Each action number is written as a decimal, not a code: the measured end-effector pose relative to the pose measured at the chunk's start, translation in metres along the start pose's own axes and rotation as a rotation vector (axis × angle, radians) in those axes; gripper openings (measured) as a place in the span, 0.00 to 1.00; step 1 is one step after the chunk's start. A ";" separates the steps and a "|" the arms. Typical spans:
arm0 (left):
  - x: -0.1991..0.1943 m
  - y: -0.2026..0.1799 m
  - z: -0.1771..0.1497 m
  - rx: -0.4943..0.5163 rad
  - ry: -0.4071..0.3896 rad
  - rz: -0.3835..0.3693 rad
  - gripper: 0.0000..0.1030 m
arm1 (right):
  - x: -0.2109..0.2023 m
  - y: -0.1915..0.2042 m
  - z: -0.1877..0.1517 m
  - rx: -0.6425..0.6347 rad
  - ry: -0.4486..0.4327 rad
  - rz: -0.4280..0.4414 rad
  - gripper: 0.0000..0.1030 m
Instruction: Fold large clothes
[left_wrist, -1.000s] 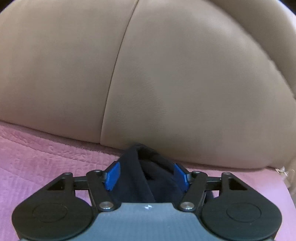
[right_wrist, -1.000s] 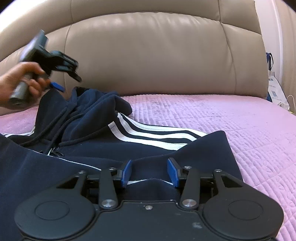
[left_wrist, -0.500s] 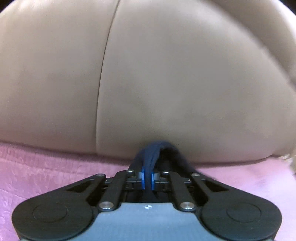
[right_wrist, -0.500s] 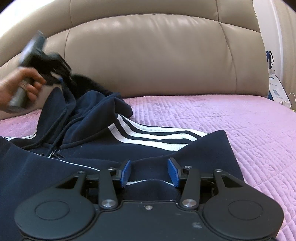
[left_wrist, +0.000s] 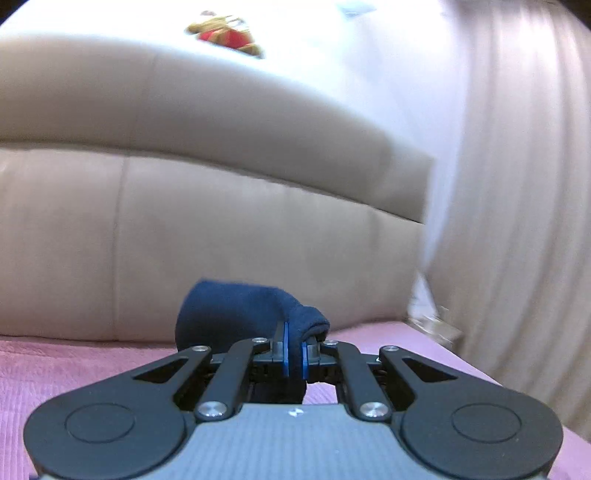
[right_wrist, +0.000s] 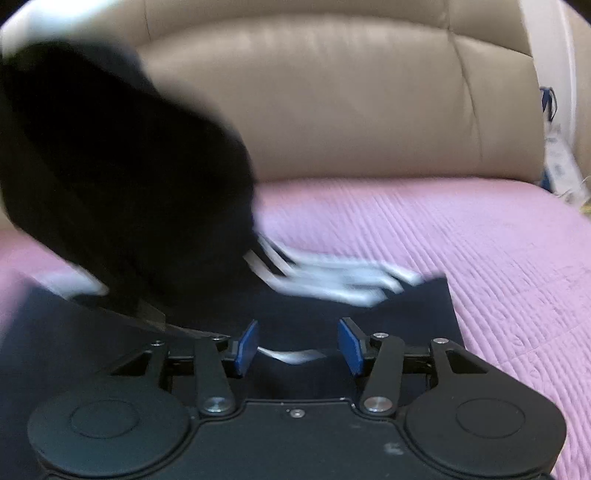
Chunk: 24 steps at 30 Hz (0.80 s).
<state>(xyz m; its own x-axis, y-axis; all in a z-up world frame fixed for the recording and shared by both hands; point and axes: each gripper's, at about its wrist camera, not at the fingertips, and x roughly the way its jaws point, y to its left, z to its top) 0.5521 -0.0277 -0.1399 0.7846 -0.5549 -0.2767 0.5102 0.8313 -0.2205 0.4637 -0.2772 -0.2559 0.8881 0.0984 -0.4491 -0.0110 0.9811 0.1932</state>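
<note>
While left tongs (left_wrist: 293, 349) pinch hoodie (left_wrist: 236, 314) – right tongs (right_wrist: 298, 345) agape

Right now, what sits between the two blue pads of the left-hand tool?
In the left wrist view, a fold of the navy hoodie is pinched between the left gripper's blue pads.

A second ago the left tool (left_wrist: 293, 354) stood open around a bunch of the navy hoodie (left_wrist: 236, 314); now its blue pads (left_wrist: 284, 352) are clamped on a fold of that cloth. Its view has swung up and to the right: the top of the beige headboard (left_wrist: 221, 155), a pale curtain (left_wrist: 517, 184) and a blurred red toy (left_wrist: 225, 33) above it have come into sight. Ahead and left of the right tool (right_wrist: 298, 345), the hood (right_wrist: 122, 177) has been lifted into a tall dark blurred mass, and the white stripes (right_wrist: 332, 280) now smear.
</note>
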 end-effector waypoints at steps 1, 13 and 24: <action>-0.014 -0.010 -0.007 0.009 0.004 -0.016 0.07 | -0.018 0.005 0.007 0.000 -0.025 0.039 0.64; -0.086 -0.036 -0.055 -0.054 0.048 -0.068 0.07 | -0.035 0.075 0.023 -0.327 -0.050 0.021 0.56; -0.133 -0.040 -0.098 0.059 0.242 -0.166 0.26 | -0.158 0.059 -0.057 -0.436 0.035 0.095 0.72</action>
<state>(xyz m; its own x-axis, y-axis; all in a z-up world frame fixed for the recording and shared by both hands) 0.3932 0.0097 -0.1861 0.5854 -0.6688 -0.4583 0.6493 0.7253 -0.2290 0.2960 -0.2250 -0.2234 0.8579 0.1900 -0.4775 -0.2913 0.9453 -0.1472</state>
